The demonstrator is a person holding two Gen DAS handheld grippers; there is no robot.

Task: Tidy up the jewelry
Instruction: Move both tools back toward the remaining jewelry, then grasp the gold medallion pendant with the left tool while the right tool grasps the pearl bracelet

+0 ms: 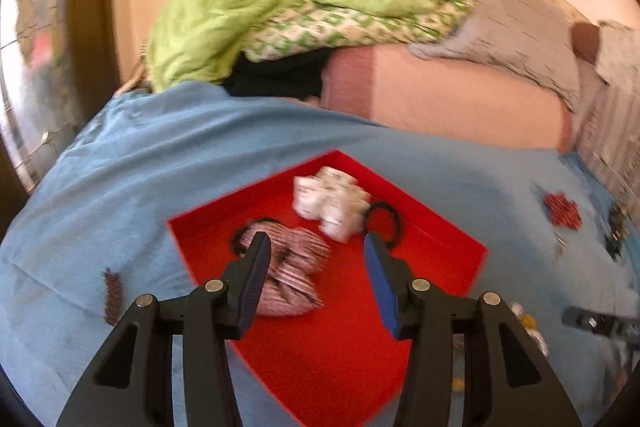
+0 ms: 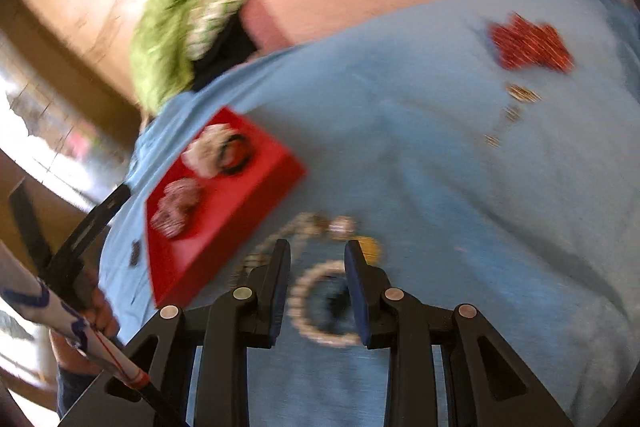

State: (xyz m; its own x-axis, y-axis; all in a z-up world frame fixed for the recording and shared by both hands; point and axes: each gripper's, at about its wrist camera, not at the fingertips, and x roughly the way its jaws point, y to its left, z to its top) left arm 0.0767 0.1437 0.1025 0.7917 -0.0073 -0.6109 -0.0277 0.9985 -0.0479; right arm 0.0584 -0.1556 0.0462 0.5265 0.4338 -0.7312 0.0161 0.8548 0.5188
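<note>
A red tray (image 1: 440,251) lies on a blue cloth; it also shows in the right wrist view (image 2: 256,195). In it lie a pink striped scrunchie (image 1: 296,267), a white scrunchie (image 1: 332,203) and a black hair tie (image 1: 384,219). My left gripper (image 1: 318,241) is open and empty above the tray, over the pink scrunchie. My right gripper (image 2: 318,247) is open over a pearl bracelet (image 2: 320,307) on the cloth, right of the tray. A beaded necklace (image 2: 320,223) lies just ahead of it.
A red scrunchie (image 2: 528,45) and small gold earrings (image 2: 520,93) lie on the blue cloth (image 2: 440,167) at the far right. A brown hair clip (image 1: 113,295) lies left of the tray. A green blanket (image 1: 260,3) is piled behind.
</note>
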